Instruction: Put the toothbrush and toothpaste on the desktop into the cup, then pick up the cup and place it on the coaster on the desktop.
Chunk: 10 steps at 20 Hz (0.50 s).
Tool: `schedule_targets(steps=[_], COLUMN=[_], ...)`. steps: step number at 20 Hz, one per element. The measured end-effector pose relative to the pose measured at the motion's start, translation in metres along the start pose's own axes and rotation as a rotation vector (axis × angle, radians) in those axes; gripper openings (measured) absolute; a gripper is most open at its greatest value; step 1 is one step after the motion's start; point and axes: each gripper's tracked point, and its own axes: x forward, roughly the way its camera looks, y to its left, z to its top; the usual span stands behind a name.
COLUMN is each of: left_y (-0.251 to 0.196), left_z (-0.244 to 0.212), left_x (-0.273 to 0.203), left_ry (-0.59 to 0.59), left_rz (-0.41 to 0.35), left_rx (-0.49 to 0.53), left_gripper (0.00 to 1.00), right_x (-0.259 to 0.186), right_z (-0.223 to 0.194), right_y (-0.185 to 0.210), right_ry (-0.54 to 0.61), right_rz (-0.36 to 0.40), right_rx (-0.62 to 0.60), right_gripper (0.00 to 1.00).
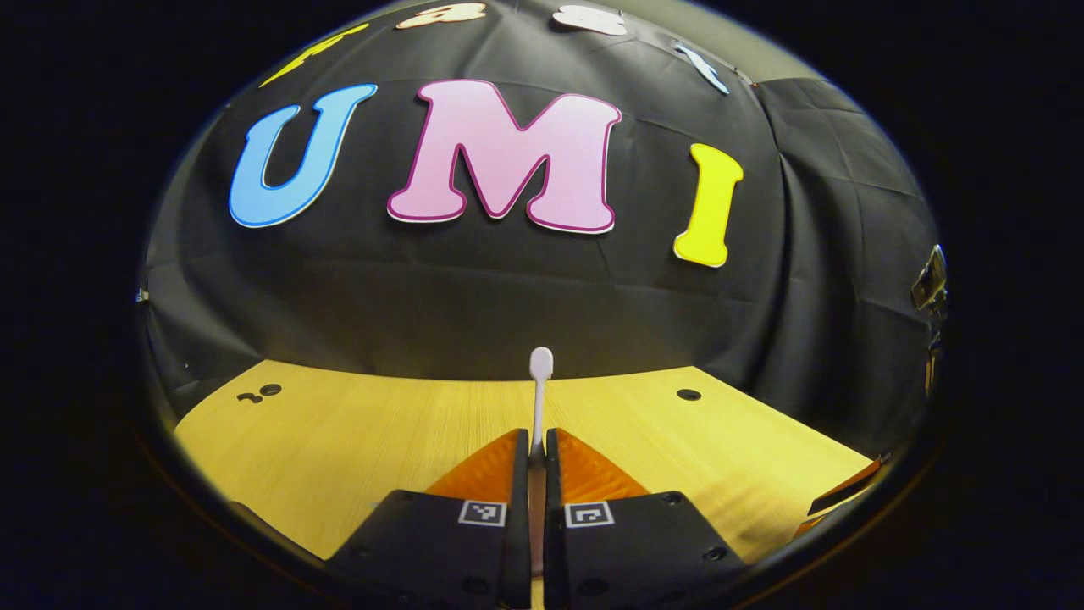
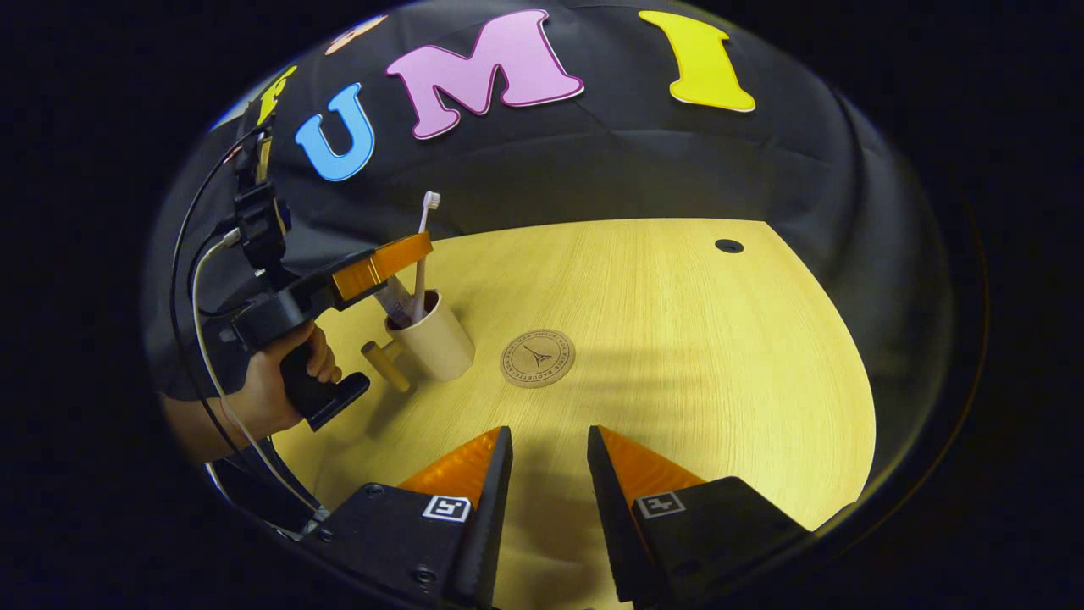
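Observation:
My left gripper [image 1: 536, 442] is shut on the thin white toothbrush [image 1: 539, 398], whose head points up and away from me. In the right gripper view the left gripper [image 2: 421, 246] hovers above a beige cup [image 2: 440, 343] with a side handle. The toothbrush [image 2: 421, 254] stands nearly upright with its lower end inside the cup. A toothpaste tube [image 2: 395, 302] leans in the cup beside it. The round brown coaster [image 2: 537, 357] lies just right of the cup, apart from it. My right gripper [image 2: 549, 438] stands open above the tabletop, nearer than the coaster, holding nothing.
The light wooden desktop [image 2: 694, 356] stretches to the black cloth wall. It has a cable hole [image 2: 728, 246] at the back right. A hand [image 2: 275, 385] holds the left gripper's grip, with cables [image 2: 199, 280] looping up from it.

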Motion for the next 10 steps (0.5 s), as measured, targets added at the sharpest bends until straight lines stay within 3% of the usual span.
schedule_targets(steps=[10], left_y=[0.001], left_z=[-0.026], left_x=[-0.023], left_ry=[0.084], left_rz=[0.000], left_rx=[0.015], left_gripper=[0.14], right_x=[-0.018], right_z=[-0.007], right_y=[0.001], right_ry=[-0.013], right_rz=[-0.031], right_rx=[0.022], right_gripper=[0.55])
